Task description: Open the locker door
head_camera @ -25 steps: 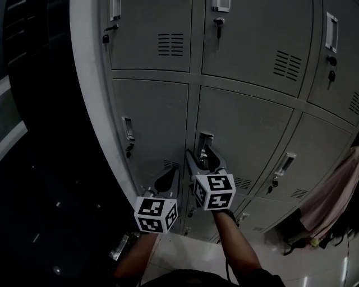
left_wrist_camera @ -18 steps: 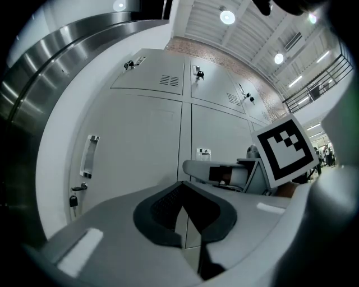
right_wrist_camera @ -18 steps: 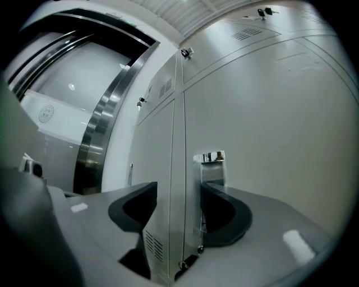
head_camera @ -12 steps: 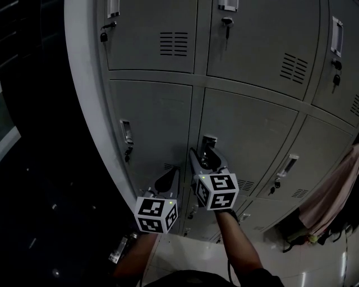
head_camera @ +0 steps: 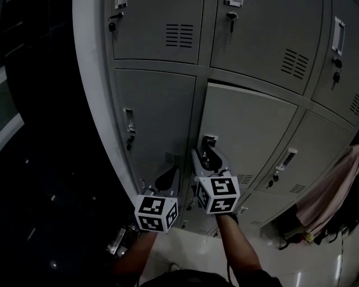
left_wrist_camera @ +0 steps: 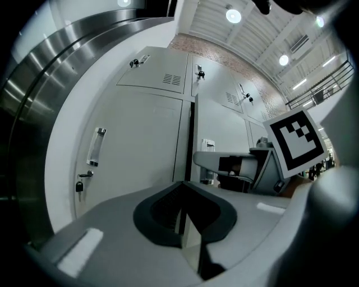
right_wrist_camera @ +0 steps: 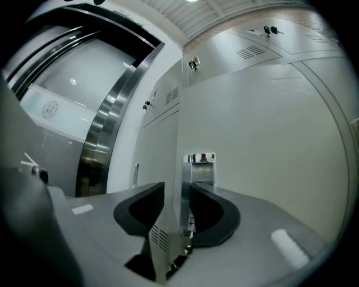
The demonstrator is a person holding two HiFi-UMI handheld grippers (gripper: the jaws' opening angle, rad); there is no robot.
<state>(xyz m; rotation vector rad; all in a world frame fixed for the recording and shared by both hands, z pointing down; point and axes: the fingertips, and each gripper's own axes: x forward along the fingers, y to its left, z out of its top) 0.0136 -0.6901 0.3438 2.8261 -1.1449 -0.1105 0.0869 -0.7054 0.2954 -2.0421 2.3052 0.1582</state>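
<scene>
The grey locker door (head_camera: 247, 134) in the middle column stands slightly ajar, with a dark gap along its top edge. Its chrome handle (head_camera: 208, 141) sits at the door's left edge. My right gripper (head_camera: 206, 154) reaches up to that handle. In the right gripper view the handle (right_wrist_camera: 201, 168) and the door's edge lie between the jaws of the right gripper (right_wrist_camera: 178, 202), which are closing; the right pad is at the handle, and a gap shows beside the left pad. My left gripper (head_camera: 167, 180) hangs shut and empty to the left, pointing at the seam between two doors (left_wrist_camera: 190, 140).
The neighbouring left locker has its own handle (head_camera: 129, 120) and a key below it. Upper lockers carry keys (head_camera: 231, 17). Another handle (head_camera: 286, 158) sits on the locker to the right. A pink cloth (head_camera: 331, 196) hangs at the far right. A dark floor lies to the left.
The middle door has swung out a little, and a dark gap now shows at its top. The right jaws have narrowed around the handle. The left gripper has stayed put.
</scene>
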